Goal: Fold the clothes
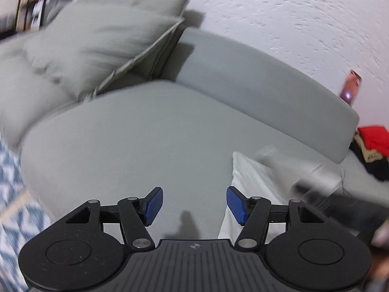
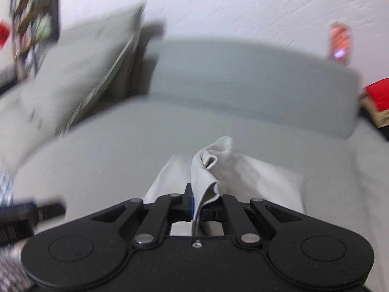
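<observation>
The right gripper (image 2: 197, 209) pinches a fold of the white cloth (image 2: 206, 170) above the grey sofa seat (image 2: 97, 150); the left gripper (image 1: 194, 205) hangs spread, cloth at its right.

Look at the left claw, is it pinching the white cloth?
No, the left gripper is open with only grey sofa between its blue pads; the white cloth lies beside it.

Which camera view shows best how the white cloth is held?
The right wrist view: the right gripper is shut on a raised fold of the white cloth. The left wrist view shows only the cloth's flat edge beside the open left gripper.
</observation>
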A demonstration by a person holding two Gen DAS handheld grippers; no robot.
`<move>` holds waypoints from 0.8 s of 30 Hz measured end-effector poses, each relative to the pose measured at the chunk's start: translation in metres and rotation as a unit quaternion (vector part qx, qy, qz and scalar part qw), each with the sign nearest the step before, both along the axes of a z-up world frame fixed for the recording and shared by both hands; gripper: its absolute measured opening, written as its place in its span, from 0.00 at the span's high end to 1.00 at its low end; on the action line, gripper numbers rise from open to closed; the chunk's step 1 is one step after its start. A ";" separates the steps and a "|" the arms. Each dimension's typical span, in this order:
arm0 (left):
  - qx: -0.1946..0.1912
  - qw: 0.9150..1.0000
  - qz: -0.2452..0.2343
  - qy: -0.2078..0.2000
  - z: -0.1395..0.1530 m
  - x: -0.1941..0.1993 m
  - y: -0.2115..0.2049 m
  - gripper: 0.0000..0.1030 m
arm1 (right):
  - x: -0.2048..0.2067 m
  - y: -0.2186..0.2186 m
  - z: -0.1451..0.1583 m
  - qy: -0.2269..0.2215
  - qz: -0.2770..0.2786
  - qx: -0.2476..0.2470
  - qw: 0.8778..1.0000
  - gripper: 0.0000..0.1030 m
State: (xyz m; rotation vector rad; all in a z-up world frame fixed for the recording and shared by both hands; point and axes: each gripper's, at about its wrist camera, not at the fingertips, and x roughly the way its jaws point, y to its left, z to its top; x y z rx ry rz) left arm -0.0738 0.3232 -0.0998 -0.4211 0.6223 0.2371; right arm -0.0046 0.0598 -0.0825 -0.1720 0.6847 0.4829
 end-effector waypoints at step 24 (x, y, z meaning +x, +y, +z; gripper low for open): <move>-0.048 0.999 0.013 -0.009 -0.006 -0.003 0.017 0.45 | -0.032 -0.025 0.025 0.136 0.182 0.110 0.968 0.64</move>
